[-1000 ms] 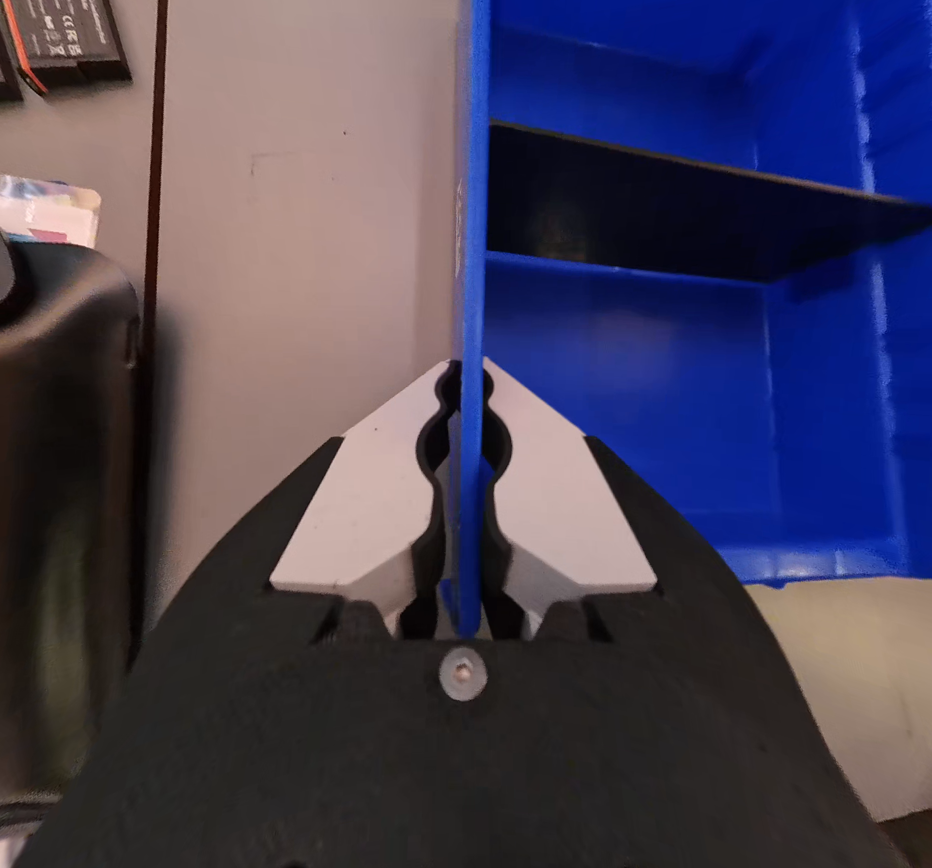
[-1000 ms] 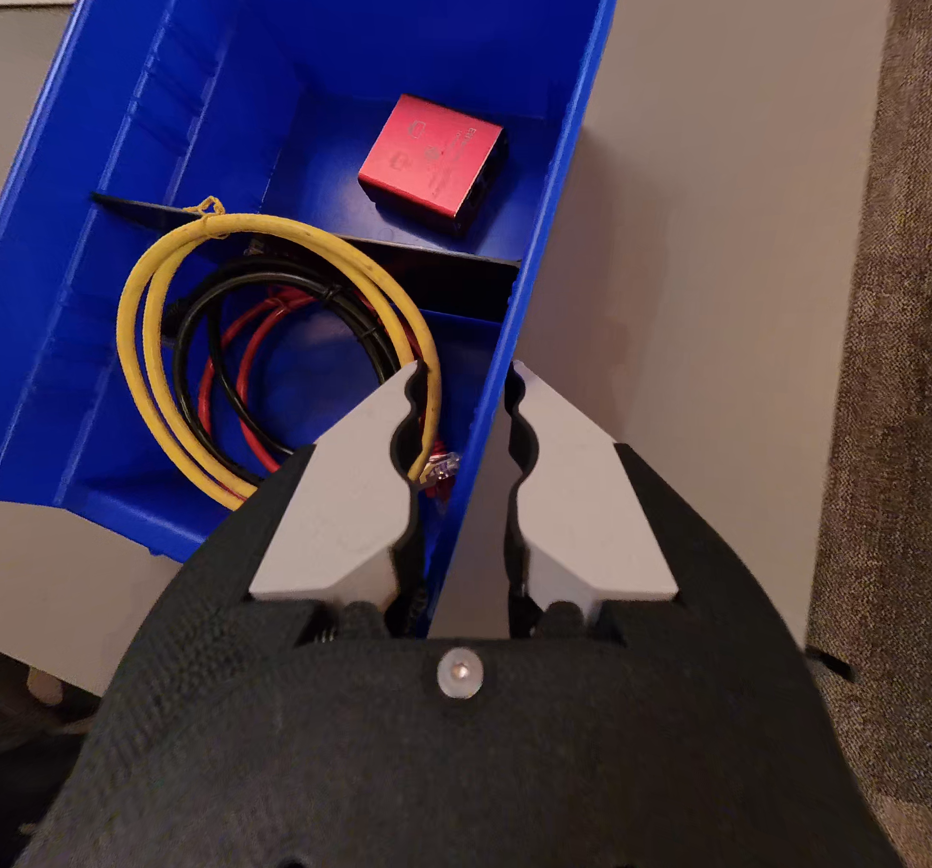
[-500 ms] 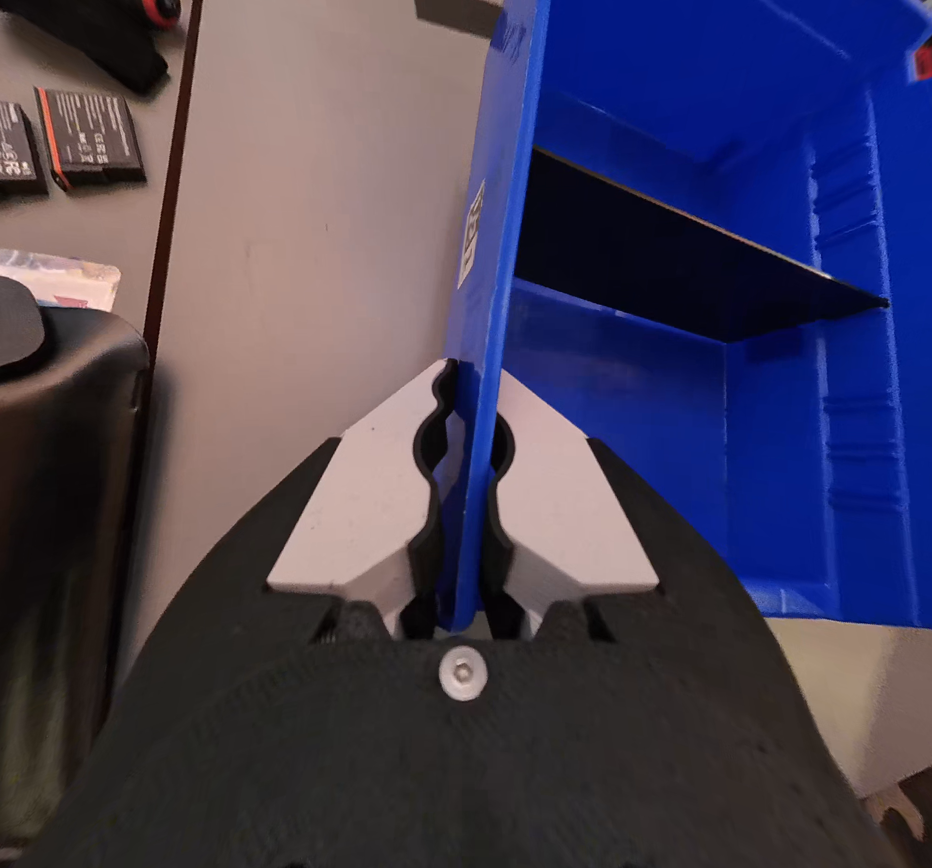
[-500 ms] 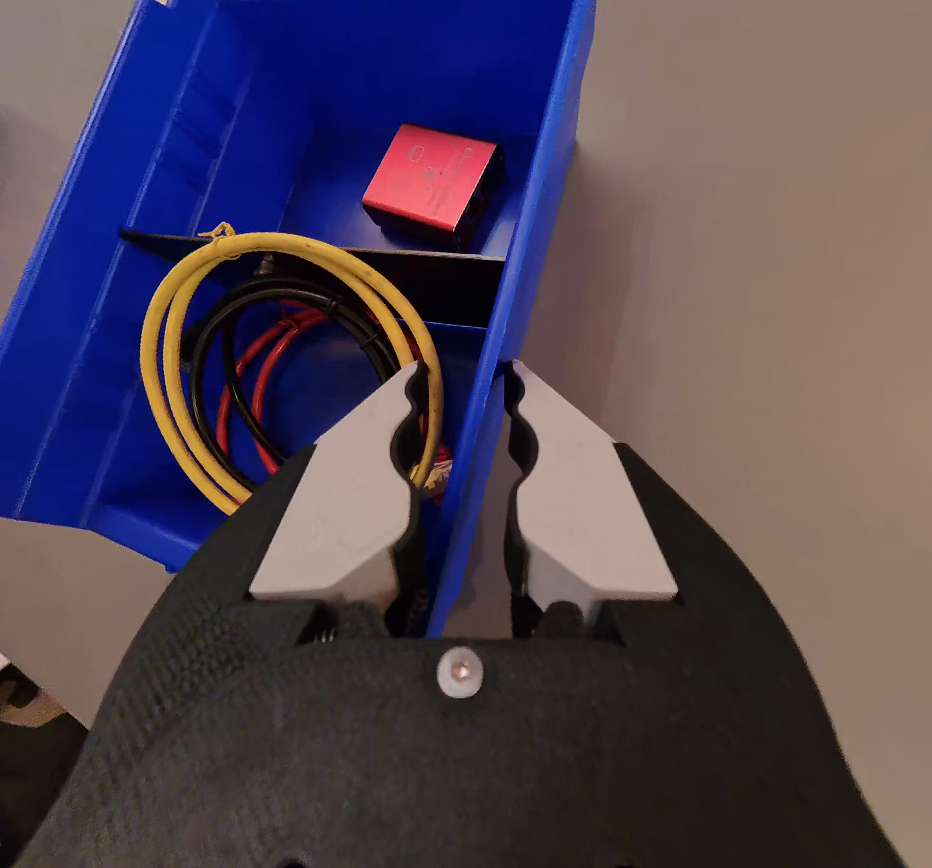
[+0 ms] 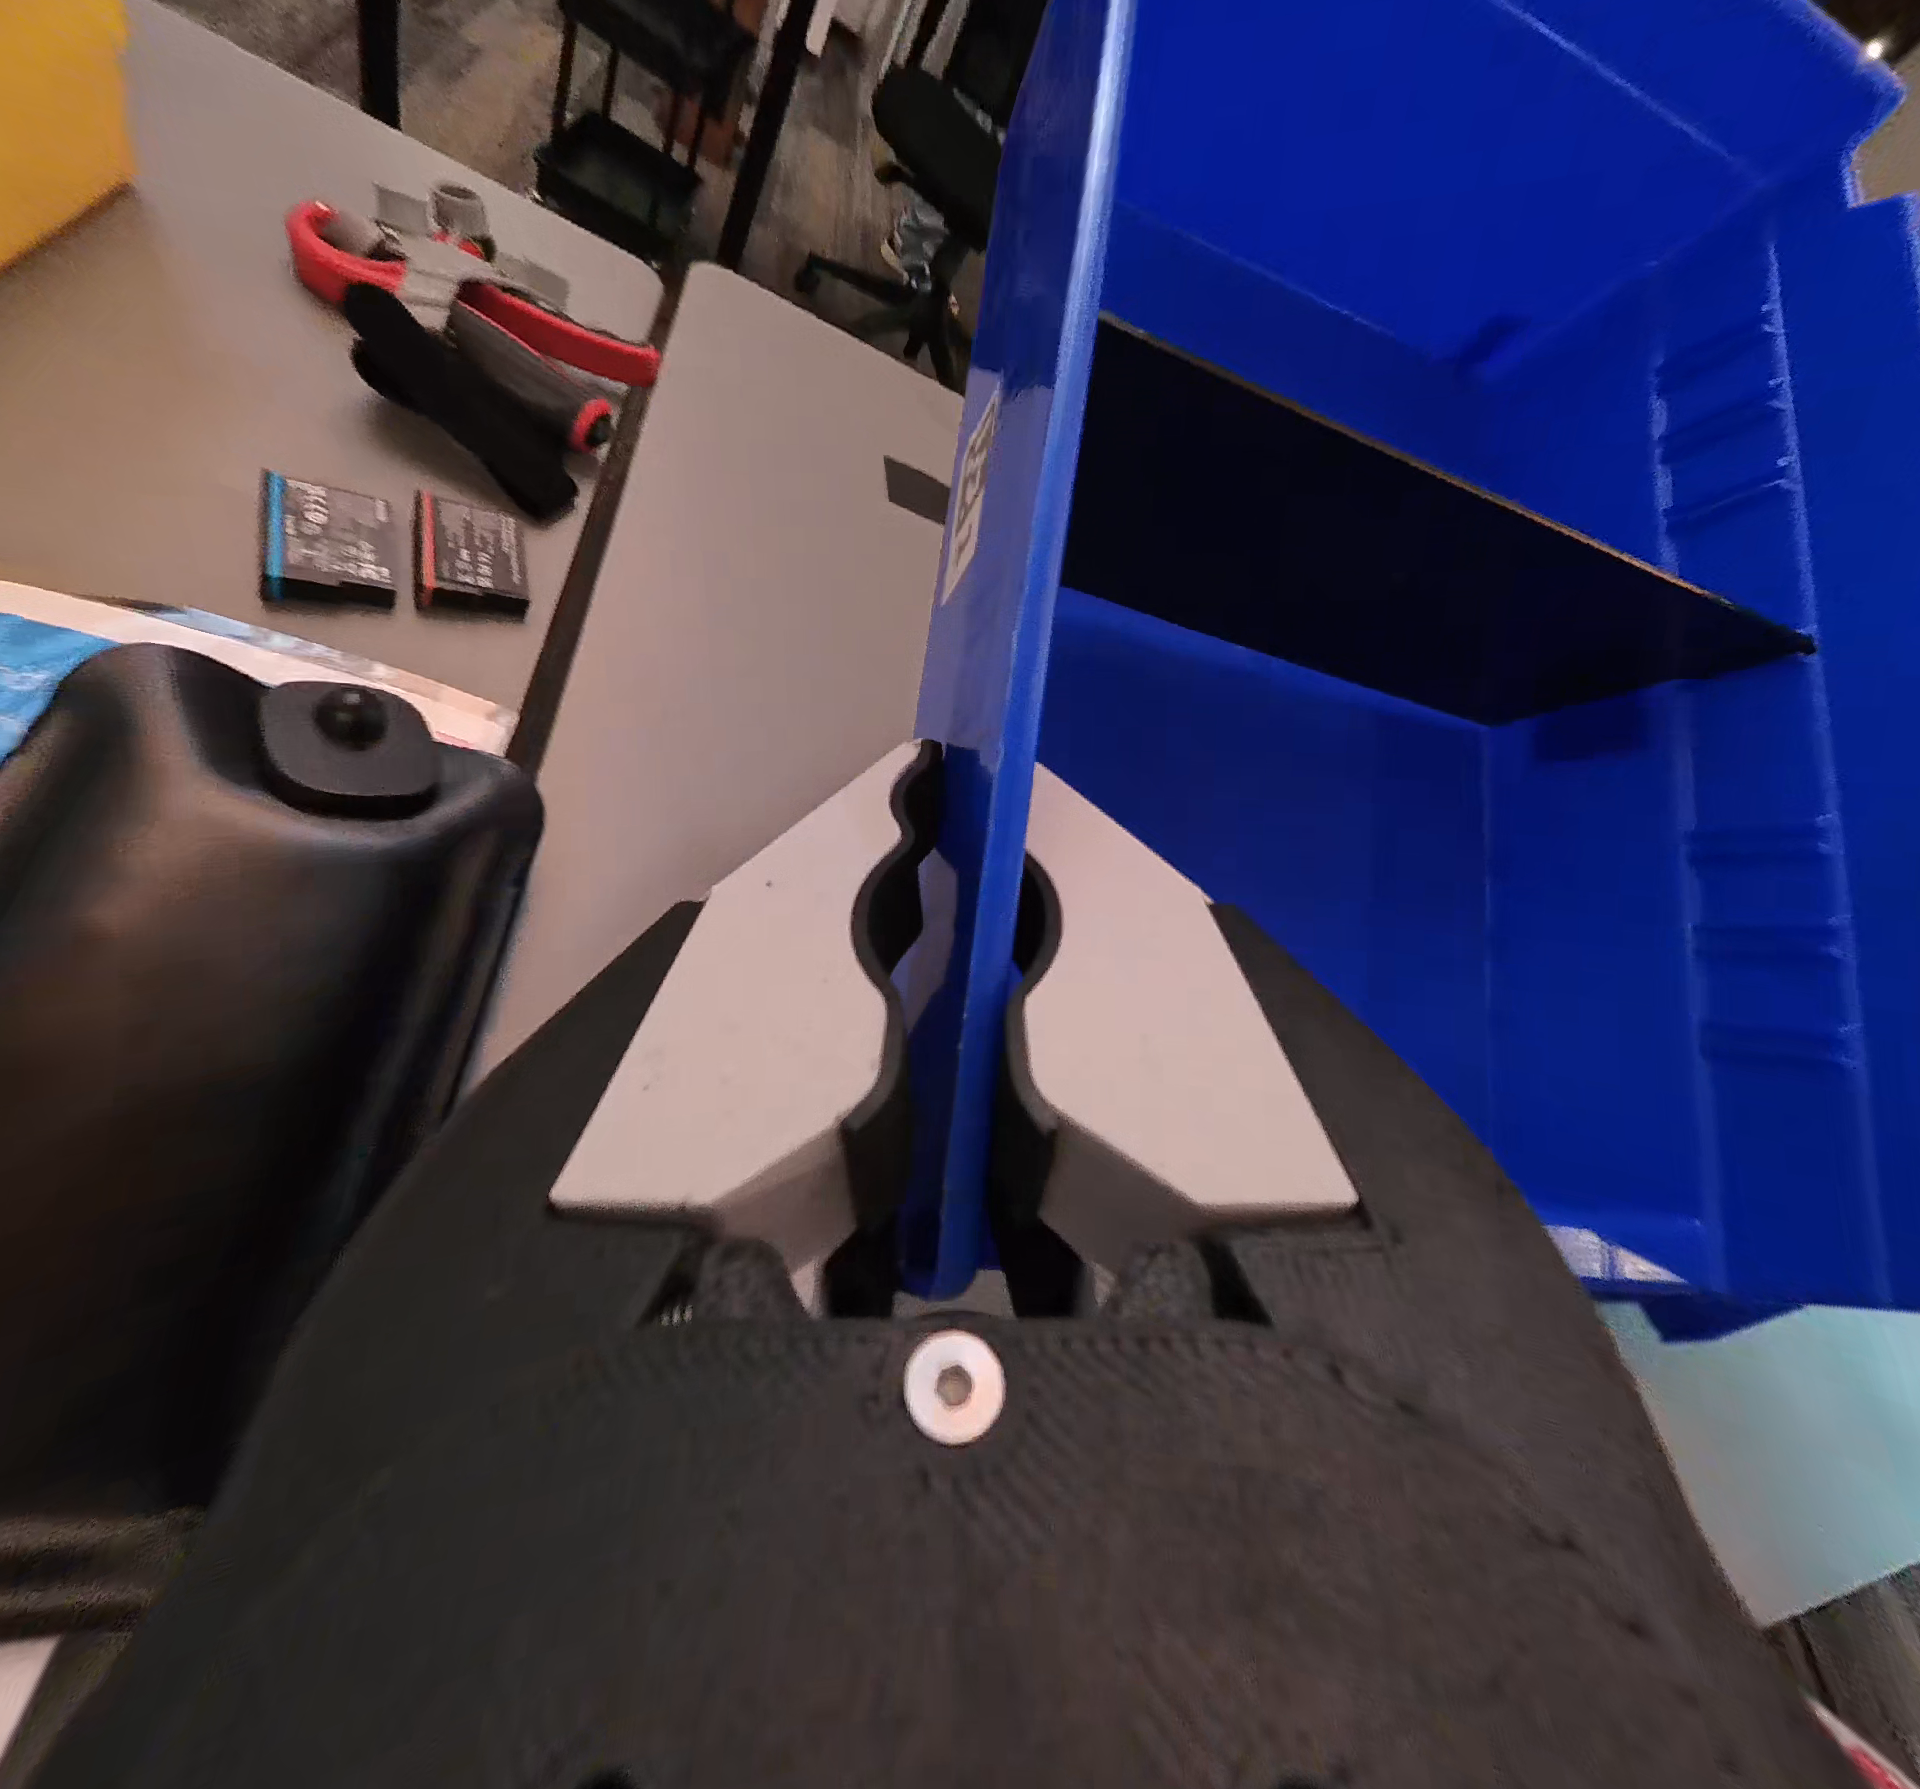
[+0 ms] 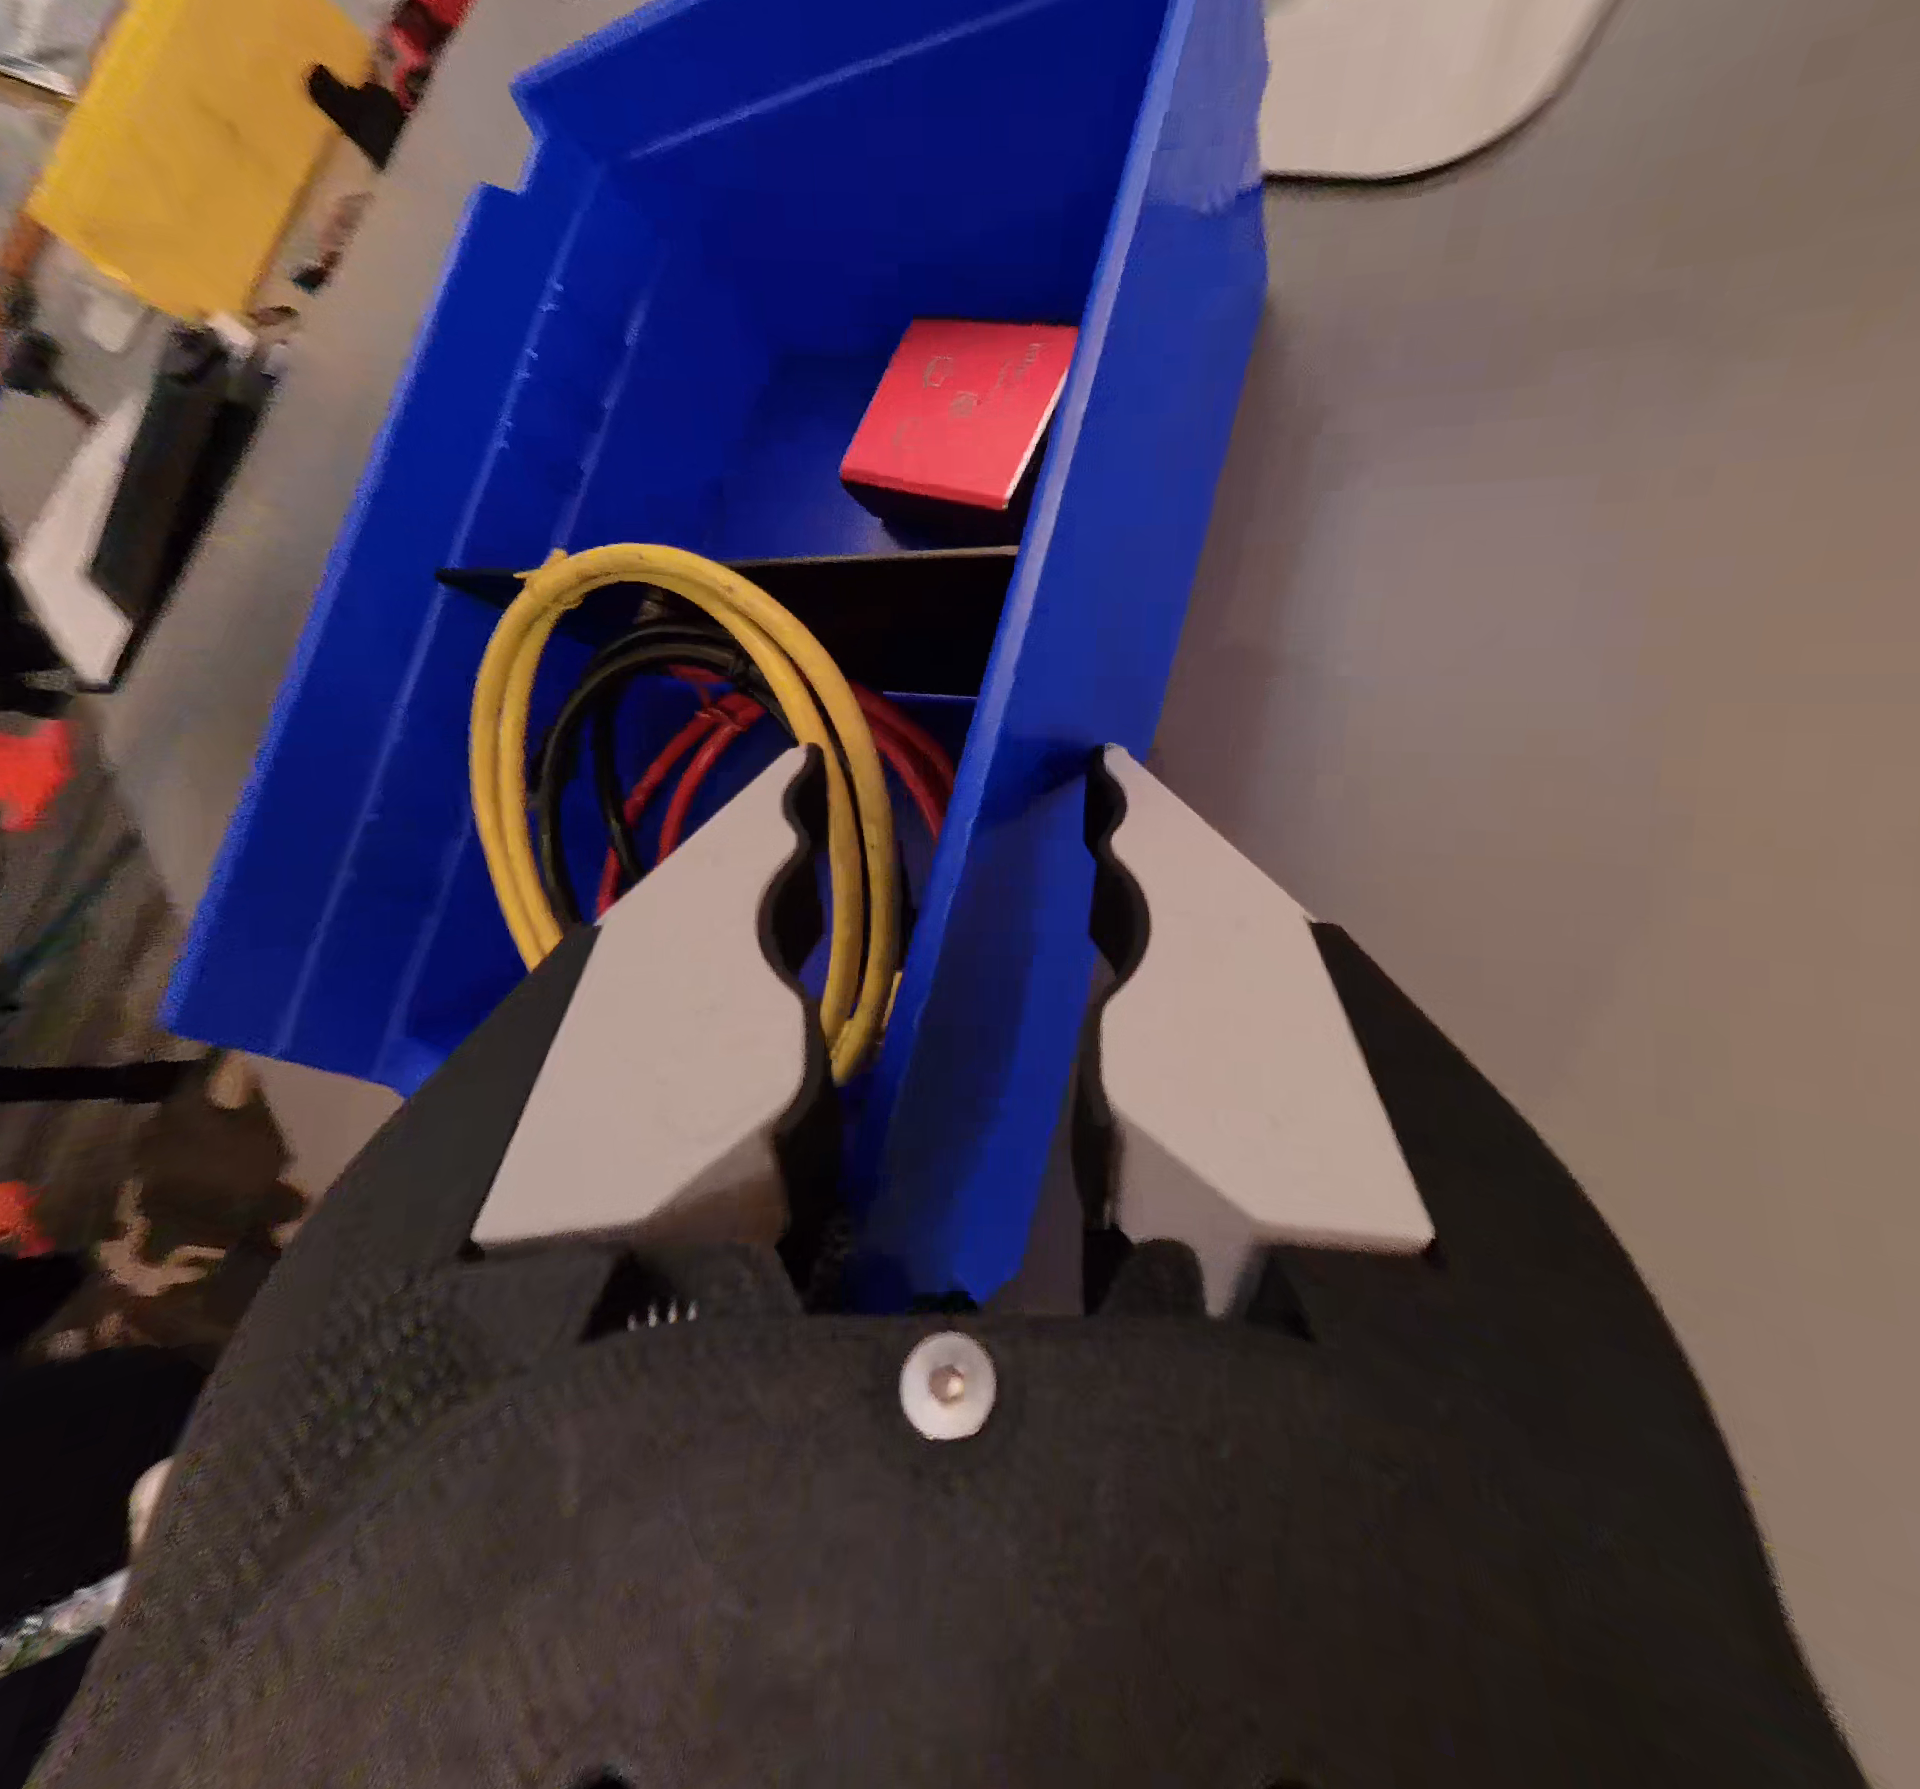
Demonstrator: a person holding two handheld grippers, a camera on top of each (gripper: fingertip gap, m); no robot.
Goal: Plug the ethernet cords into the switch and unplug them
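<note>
A blue bin with a black divider holds the red switch in its far compartment. The near compartment holds coiled yellow, black and red ethernet cords. My left gripper is shut on the bin's left wall, pads pressed on both sides. My right gripper is open and straddles the bin's right wall. Its left finger is inside the bin beside the yellow cord, its right finger outside.
On the grey table to the left are a black case, two flat batteries, a red and black tool and a yellow bin. A white pad lies beyond the blue bin. Chairs and racks stand in the background. The grippers' ends are close to 65 centimeters from one another. About 20 centimeters separates my left fingertips from the black case. Seen from the right wrist view as well.
My right gripper's jaws have opened wider around the bin's right wall. Both views have swung upward and the bin has tilted. My left gripper stays clamped on the left wall.
</note>
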